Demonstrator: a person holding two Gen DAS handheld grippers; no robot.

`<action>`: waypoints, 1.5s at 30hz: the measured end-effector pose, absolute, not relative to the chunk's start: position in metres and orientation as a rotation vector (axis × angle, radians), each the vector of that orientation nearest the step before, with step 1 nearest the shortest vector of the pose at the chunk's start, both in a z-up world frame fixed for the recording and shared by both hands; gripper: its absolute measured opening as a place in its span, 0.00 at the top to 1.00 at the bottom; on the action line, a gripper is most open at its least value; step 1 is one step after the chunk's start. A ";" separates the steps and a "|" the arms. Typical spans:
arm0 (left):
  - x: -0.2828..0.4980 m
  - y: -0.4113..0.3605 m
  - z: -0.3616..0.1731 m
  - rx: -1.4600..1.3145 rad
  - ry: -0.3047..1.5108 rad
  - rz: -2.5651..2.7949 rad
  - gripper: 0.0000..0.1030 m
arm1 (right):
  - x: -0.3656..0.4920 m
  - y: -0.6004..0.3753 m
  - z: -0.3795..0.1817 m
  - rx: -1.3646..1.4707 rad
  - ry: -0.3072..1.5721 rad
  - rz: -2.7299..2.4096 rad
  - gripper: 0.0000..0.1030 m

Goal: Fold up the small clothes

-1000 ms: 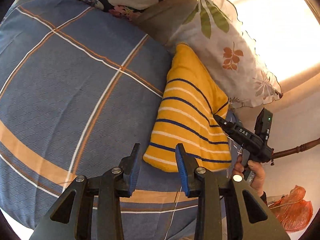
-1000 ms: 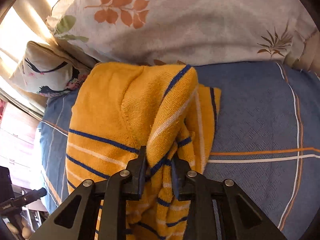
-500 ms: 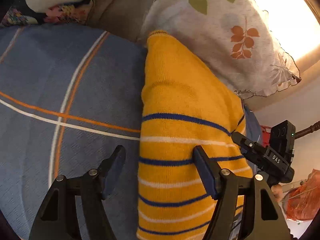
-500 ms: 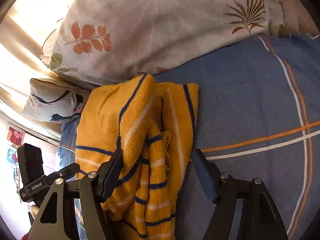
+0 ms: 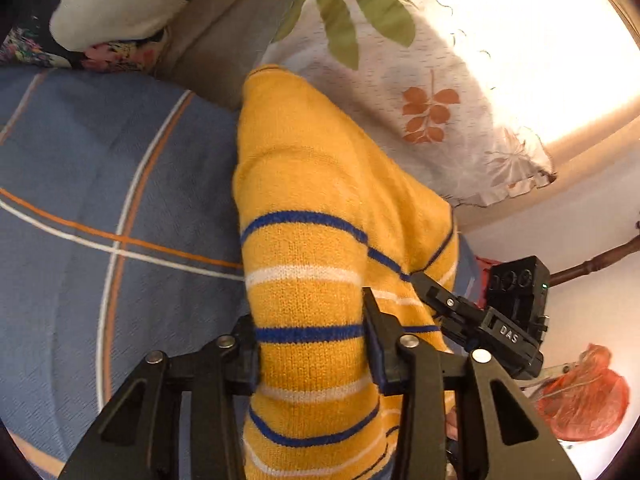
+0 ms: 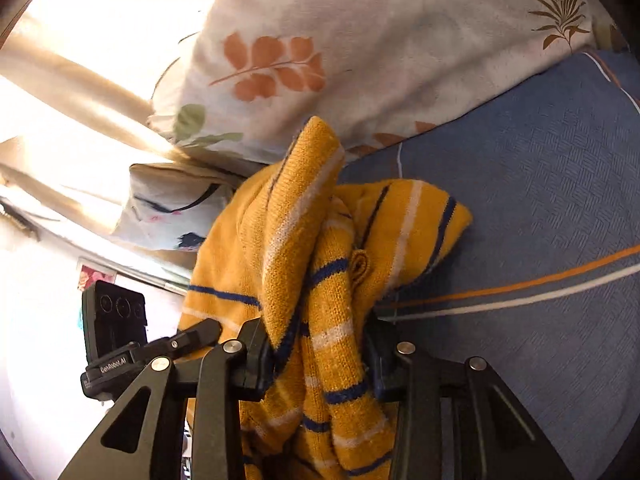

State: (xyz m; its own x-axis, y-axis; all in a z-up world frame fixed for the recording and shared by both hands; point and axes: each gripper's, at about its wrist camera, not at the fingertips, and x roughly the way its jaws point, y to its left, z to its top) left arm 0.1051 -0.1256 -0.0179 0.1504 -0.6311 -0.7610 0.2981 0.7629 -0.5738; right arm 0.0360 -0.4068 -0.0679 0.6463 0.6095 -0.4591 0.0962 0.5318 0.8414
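Observation:
A small yellow knit sweater [image 5: 320,184] with blue and white stripes lies folded on the blue bedspread [image 5: 100,168], its far end against a pillow. My left gripper [image 5: 310,340] has its jaws around the sweater's near end, closing on a thick fold. In the right wrist view the sweater [image 6: 304,240] is bunched and lifted, and my right gripper [image 6: 318,344] has its jaws around the bunched folds, pressing them. Each gripper shows in the other's view, the right gripper [image 5: 472,316] and the left gripper [image 6: 132,344].
A white leaf-print pillow [image 5: 420,92] lies behind the sweater, with a floral pillow [image 5: 100,12] to its left. The bedspread [image 6: 520,220] has orange and white lines. An orange bag [image 5: 580,396] sits beyond the bed edge at right.
Both grippers moved in over the sweater and narrowed their jaws onto it. The right gripper opened after one second ago and is closing again; the sweater is bunched up and lifted.

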 end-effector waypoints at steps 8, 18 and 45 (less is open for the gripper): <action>0.080 -0.101 -0.031 -0.203 1.243 -0.485 0.56 | 0.008 -0.418 -0.092 0.966 0.904 0.158 0.51; 0.016 -0.084 0.019 -0.082 1.034 -0.307 0.43 | 0.034 -0.378 -0.040 0.810 0.822 0.321 0.49; -0.020 0.016 0.066 -0.018 0.883 -0.321 0.28 | -0.026 -0.286 -0.003 0.395 0.856 -0.026 0.68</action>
State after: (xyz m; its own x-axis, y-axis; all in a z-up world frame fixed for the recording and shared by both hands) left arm -0.0196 0.0161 0.0659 0.5898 -0.2835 -0.7561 0.2688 0.9519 -0.1472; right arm -0.0261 -0.2857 -0.0028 0.6598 0.1348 -0.7393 0.1790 0.9273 0.3288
